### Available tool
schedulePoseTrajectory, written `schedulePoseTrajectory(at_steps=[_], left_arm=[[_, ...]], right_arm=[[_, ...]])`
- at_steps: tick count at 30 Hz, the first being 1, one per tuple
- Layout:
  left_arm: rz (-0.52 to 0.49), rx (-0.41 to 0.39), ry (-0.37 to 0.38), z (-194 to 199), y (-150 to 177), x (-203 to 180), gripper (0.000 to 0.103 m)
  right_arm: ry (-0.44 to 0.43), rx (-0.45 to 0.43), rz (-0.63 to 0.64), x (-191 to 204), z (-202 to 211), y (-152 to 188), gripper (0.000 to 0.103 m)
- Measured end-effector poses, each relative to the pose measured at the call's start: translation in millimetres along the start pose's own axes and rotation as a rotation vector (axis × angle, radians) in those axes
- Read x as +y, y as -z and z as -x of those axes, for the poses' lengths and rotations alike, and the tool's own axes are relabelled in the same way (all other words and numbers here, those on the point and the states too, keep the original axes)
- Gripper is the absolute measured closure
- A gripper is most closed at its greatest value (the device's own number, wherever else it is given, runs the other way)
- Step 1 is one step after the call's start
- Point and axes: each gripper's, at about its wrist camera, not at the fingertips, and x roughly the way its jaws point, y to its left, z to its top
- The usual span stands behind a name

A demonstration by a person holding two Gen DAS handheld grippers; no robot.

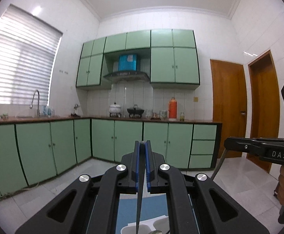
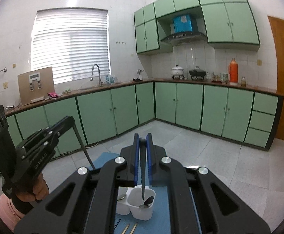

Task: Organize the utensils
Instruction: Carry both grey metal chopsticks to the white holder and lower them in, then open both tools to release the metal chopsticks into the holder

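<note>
My left gripper [image 1: 142, 143] is shut on a dark slim utensil [image 1: 140, 191] that hangs down toward a white compartment holder [image 1: 142, 225] on a blue mat [image 1: 126, 210]. My right gripper [image 2: 142, 136] is shut on another dark utensil [image 2: 143, 167], whose tip hangs over the right cup of the white holder [image 2: 140, 206]. That cup holds metal spoons [image 2: 147, 201]; another spoon [image 2: 121, 197] lies in the left cup. The left gripper shows in the right wrist view [image 2: 69, 120], its utensil [image 2: 84, 146] pointing down. The right gripper shows in the left wrist view [image 1: 228, 143].
Two light chopsticks [image 2: 130, 228] and a blue stick [image 2: 118, 222] lie on the blue mat [image 2: 161, 214] in front of the holder. Green cabinets [image 2: 188, 105], a counter with sink [image 2: 96, 81] and pots stand beyond a tiled floor [image 2: 210, 156]. A wooden door [image 1: 229, 109] is at right.
</note>
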Motion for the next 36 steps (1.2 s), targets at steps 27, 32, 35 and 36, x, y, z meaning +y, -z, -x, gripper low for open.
schedulePoseTrajectory(at_steps=[27,32,35,36], left_arm=[[0.045,0.192,-0.043,-68,92,37,0.098],[0.057,0.191,-0.048,-61,91,43,0.095],[0.062,0.187,-0.049,-56,90,45,0.08],[0.062,0.185,-0.049,-53,90,46,0.076]], right_arm=[[0.012,0.144,-0.074,-2,-97,80,0.097],[0.037,0.141,-0.095,-11,-94,80,0.093],[0.053,0.14,-0.11,-17,-90,83,0.084],[0.057,0.138,-0.114,-19,-89,84,0.079]])
